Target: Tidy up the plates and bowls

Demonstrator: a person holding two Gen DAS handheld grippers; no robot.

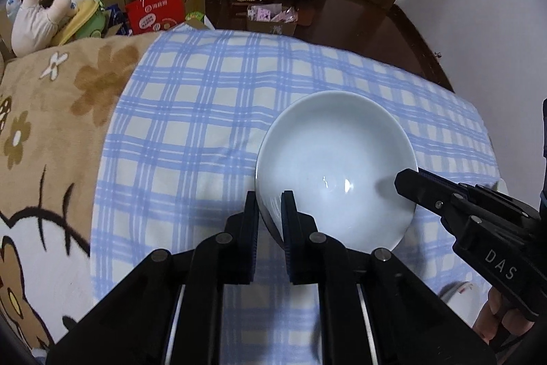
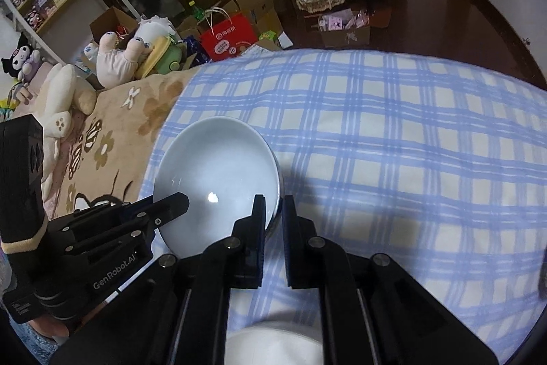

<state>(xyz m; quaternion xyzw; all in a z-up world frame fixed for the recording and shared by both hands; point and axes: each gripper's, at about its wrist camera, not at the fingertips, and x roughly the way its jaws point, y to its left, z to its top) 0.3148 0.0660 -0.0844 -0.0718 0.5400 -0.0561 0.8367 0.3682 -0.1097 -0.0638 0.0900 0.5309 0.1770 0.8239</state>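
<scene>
Bowl: my round white glazed ceramic bowl [image 1: 336, 166] sits on the blue-and-cream checked bedsheet [image 1: 205, 112], beside the brown flowered blanket [image 1: 54, 112]
Left gripper [image 1: 270, 204]: jaws pinching the bowl's near-left rim
Right gripper [image 2: 273, 207]: jaws pinching the opposite rim
Risk: I judge uneven lifting could twist the slick rim out of one pinch; the soft bed lets it tip
Surroundings: second white dish [image 2: 273, 344] below my right gripper, partly hidden; plush toys [image 2: 116, 57] and red paper bag [image 2: 228, 38] well apart
</scene>
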